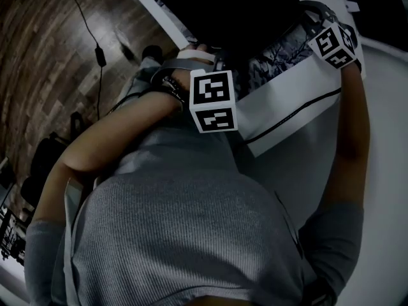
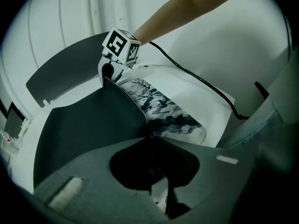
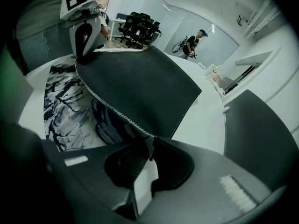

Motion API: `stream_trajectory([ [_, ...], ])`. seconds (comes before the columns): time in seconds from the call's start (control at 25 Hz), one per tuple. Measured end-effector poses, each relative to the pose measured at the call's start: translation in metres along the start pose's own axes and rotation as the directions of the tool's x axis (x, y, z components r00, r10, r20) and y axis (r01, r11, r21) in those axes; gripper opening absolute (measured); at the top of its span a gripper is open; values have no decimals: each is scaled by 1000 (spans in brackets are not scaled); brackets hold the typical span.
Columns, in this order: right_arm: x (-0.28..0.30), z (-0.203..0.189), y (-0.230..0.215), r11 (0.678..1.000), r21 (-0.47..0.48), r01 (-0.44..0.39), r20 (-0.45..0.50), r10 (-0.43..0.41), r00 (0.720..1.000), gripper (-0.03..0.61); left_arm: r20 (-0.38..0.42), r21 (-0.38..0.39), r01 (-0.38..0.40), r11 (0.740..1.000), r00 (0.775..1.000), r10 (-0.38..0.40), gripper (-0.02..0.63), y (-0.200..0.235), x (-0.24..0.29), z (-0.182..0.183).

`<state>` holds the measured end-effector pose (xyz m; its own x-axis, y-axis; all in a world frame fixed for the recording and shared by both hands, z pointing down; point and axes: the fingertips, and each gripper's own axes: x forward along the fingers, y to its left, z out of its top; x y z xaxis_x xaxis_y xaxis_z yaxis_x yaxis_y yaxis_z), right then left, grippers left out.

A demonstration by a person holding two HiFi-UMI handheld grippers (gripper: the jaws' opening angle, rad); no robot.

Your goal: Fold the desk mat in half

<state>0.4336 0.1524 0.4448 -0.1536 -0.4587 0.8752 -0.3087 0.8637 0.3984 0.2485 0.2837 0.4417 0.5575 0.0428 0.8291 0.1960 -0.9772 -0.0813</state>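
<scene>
The desk mat is lifted along one long edge and folded over itself: its black underside (image 3: 140, 78) faces up and its printed black-and-white face (image 3: 65, 101) lies on the white table (image 3: 205, 125). My right gripper (image 3: 148, 141) is shut on the near corner of the stitched edge. My left gripper (image 2: 150, 136) is shut on the other corner of that edge, with the black underside (image 2: 88, 129) on its left and the printed face (image 2: 163, 111) on its right. In the head view both marker cubes (image 1: 213, 101) (image 1: 335, 43) stand over the raised mat (image 1: 280, 53); the jaws are hidden there.
A black cable (image 2: 196, 78) runs across the white table beside the mat. A dark curved panel (image 3: 261, 134) lies past the table's gap. Office chairs (image 3: 135, 29) and a person (image 3: 194, 43) are far behind. My torso (image 1: 185, 234) presses close to the table edge.
</scene>
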Motion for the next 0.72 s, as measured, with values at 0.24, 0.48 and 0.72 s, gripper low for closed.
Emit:
stream_trajectory([
  [0.24,-12,-9,14,1000,12,-1,-26,1,1000,11,12,37,46,998,999,-47,35,-17,2,10],
  [0.48,-14,-13,22,1000,24,-2,-35,3,999,11,11,47,81,996,997,-82,35,-26,4,11],
  [0.72,-21,-18,26,999,28,-19,-42,20,999,12,10,72,111,991,994,-112,35,-33,4,18],
])
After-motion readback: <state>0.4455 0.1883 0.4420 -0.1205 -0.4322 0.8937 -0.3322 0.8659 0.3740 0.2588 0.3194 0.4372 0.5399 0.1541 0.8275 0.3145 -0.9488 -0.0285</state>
